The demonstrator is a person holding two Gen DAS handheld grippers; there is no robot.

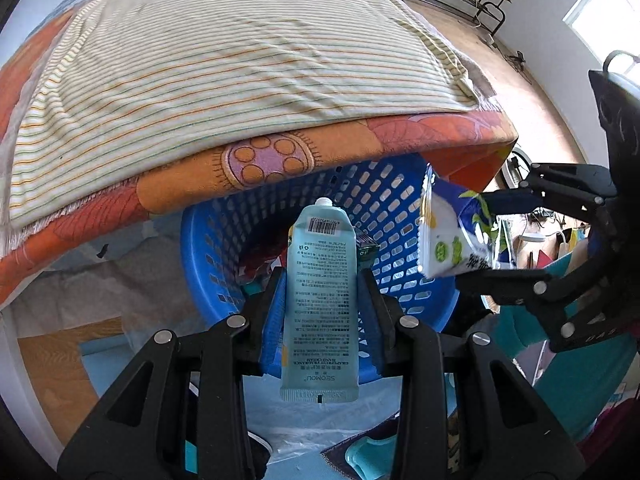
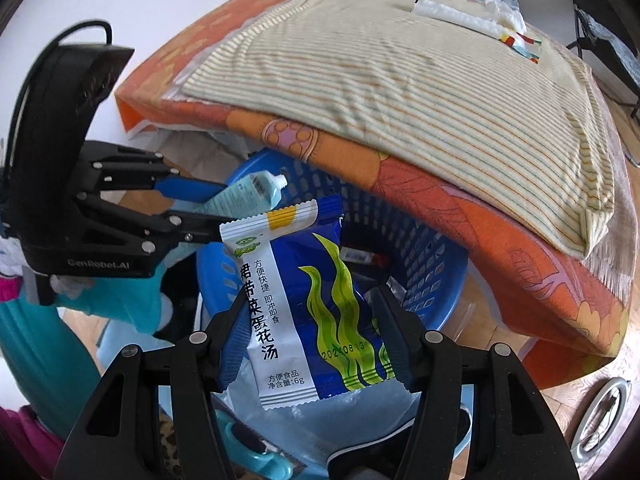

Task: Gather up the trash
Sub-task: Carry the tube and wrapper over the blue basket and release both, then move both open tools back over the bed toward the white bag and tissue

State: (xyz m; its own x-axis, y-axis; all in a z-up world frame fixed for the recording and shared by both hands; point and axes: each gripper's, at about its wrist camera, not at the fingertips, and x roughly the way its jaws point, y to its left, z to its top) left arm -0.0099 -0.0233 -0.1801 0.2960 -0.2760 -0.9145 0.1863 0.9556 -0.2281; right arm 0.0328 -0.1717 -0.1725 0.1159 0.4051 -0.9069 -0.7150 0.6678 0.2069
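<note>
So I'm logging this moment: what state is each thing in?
Left gripper: shut on tube.
Tube: uncapped, held over basket.
Right gripper: shut on packet.
Packet: sealed, held over basket.
Basket: upright, some trash inside.

We count two grippers, the left gripper and the right gripper, one tube, one soup packet and one blue basket; on the bed we count one striped cloth over one orange cover, and one white wrapper far back on the cloth
</note>
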